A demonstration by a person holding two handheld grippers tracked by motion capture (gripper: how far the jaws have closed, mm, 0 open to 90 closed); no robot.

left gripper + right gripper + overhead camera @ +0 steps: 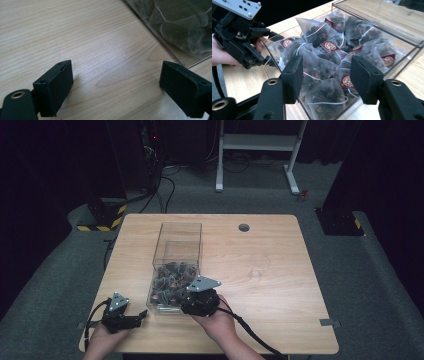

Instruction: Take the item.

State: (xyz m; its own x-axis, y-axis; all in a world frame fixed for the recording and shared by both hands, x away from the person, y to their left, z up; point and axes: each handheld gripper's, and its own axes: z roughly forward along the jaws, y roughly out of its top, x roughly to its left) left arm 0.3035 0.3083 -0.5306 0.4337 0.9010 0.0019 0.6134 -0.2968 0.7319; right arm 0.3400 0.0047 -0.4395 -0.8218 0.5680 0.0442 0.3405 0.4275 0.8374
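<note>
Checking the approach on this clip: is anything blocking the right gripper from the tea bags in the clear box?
Nothing visible. The right gripper, jaws open, hangs over the open-topped clear box, with the tea bags directly ahead of it.

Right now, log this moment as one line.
left gripper: open, beside clear box | right gripper: open over tea bags | nothing held

We see the left gripper (134, 319) held low in the left hand (102, 336), its jaws spread wide and empty. The right gripper (325, 75), gripped by the right hand (216, 321), points forward and down, its jaws likewise parted, closing on nothing.
</note>
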